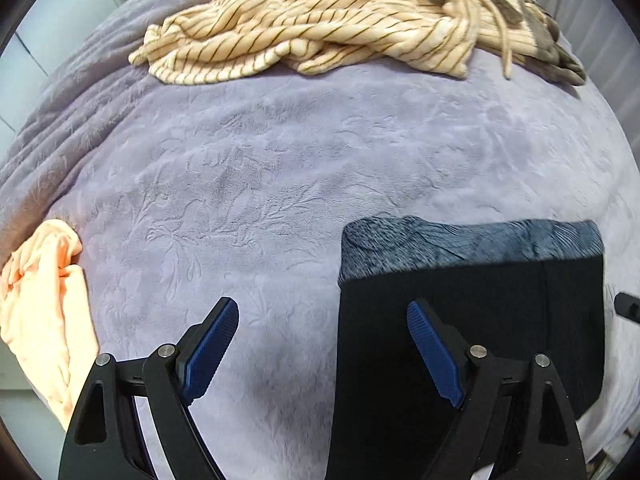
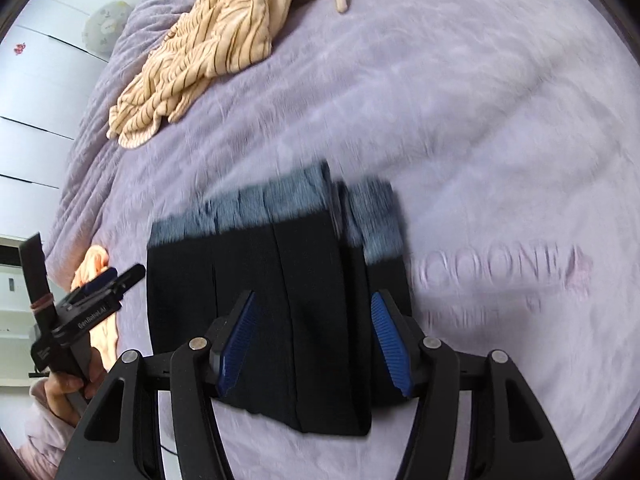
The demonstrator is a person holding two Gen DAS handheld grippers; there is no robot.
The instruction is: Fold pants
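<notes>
The pants are black with a grey-blue fleece lining. They lie folded in a flat block on the lilac blanket. My left gripper is open above the blanket, with its right finger over the pants' left edge and nothing between the pads. In the right wrist view the pants lie flat under my right gripper, which hovers open over them without pinching the cloth. The left gripper shows there too, at the pants' left side, held by a hand.
A crumpled cream garment with dark stripes lies at the far side of the bed, with a grey piece beside it. A peach garment sits at the bed's left edge. White cupboard fronts stand beyond that edge.
</notes>
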